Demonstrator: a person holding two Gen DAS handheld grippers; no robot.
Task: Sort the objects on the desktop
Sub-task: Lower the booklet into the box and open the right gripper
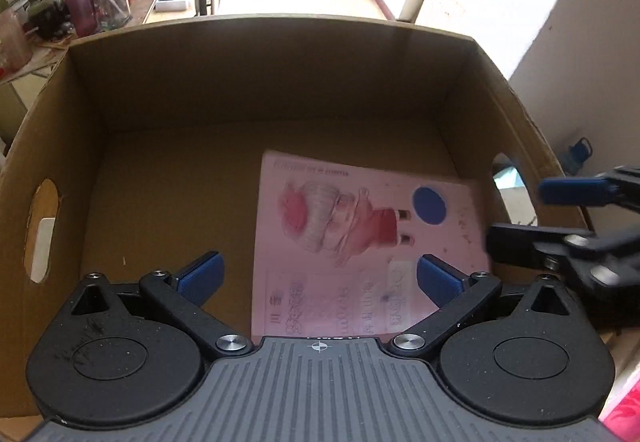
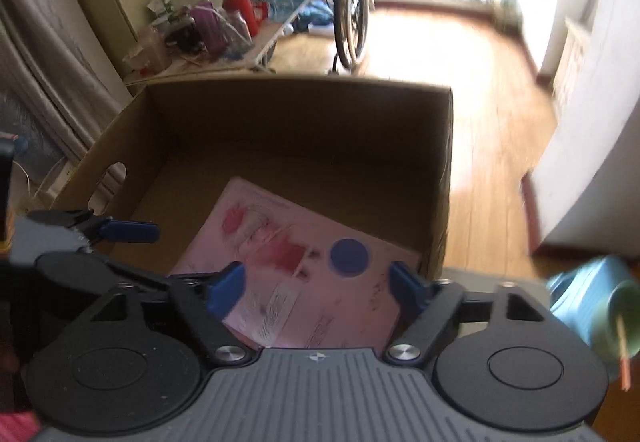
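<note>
Nearest in each wrist view, both claws are seen spread apart with nothing between the pads: the left gripper (image 1: pixel 318 276) and the right gripper (image 2: pixel 318 288) are both held above the near edge of a cardboard box (image 1: pixel 256 81). On the box floor, toward its near right corner, a pink booklet (image 1: pixel 360 234) is laid flat, marked with a blue circle (image 1: pixel 429 206). Beyond the box, a cluttered side table with jars (image 1: pixel 110 1) is seen at far left, and a wheelchair (image 2: pixel 352 21) on the wooden floor.

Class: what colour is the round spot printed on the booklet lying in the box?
Blue spot, sharpest in the left wrist view.
</note>
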